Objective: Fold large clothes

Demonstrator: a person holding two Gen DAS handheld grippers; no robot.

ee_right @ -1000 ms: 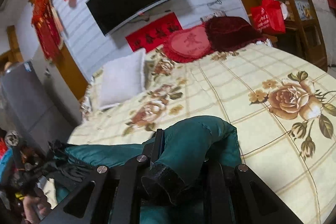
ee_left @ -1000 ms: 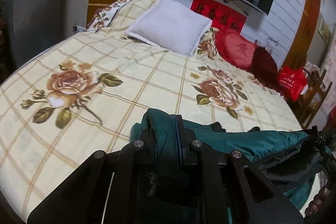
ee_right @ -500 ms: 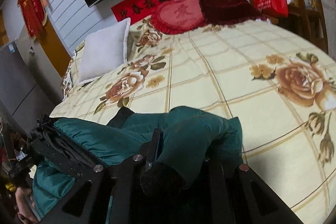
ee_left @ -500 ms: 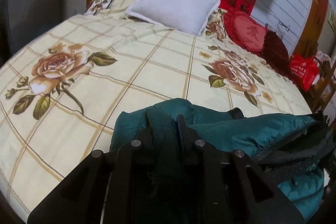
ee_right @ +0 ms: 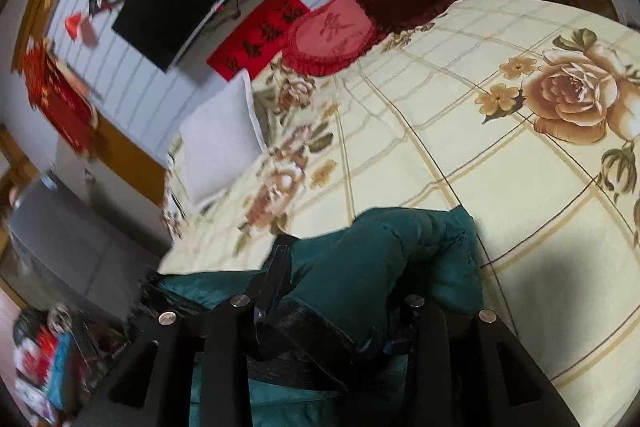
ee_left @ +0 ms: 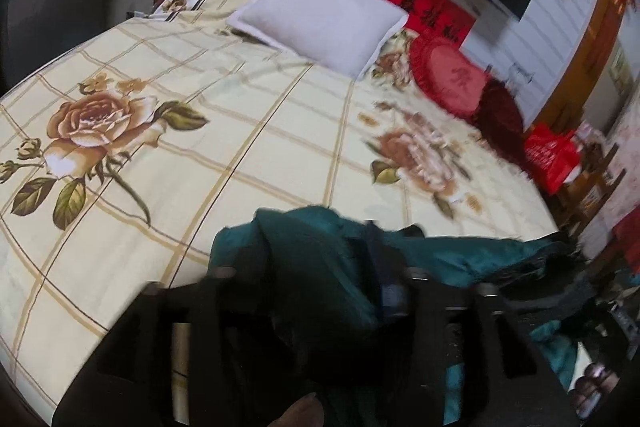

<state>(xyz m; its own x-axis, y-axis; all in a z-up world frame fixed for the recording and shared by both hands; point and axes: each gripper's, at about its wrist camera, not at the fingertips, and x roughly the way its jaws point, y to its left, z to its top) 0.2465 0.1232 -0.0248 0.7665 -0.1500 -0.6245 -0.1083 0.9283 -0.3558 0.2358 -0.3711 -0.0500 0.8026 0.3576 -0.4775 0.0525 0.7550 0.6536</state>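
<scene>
The left gripper (ee_left: 320,267) is clamping a bunched fold of the teal jacket (ee_left: 304,251), its fingers closed onto the fabric. The jacket is lying at the near edge of the floral bedspread (ee_left: 248,131), stretching rightward between both grippers. The white pillow (ee_left: 320,19) is resting near the wall, well apart. The right gripper (ee_right: 332,291) is pinching the jacket's (ee_right: 360,259) black-trimmed sleeve end, fingers closed on it.

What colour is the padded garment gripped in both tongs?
Dark teal padded garment with a black lining edge; clearest in the right wrist view.
</scene>
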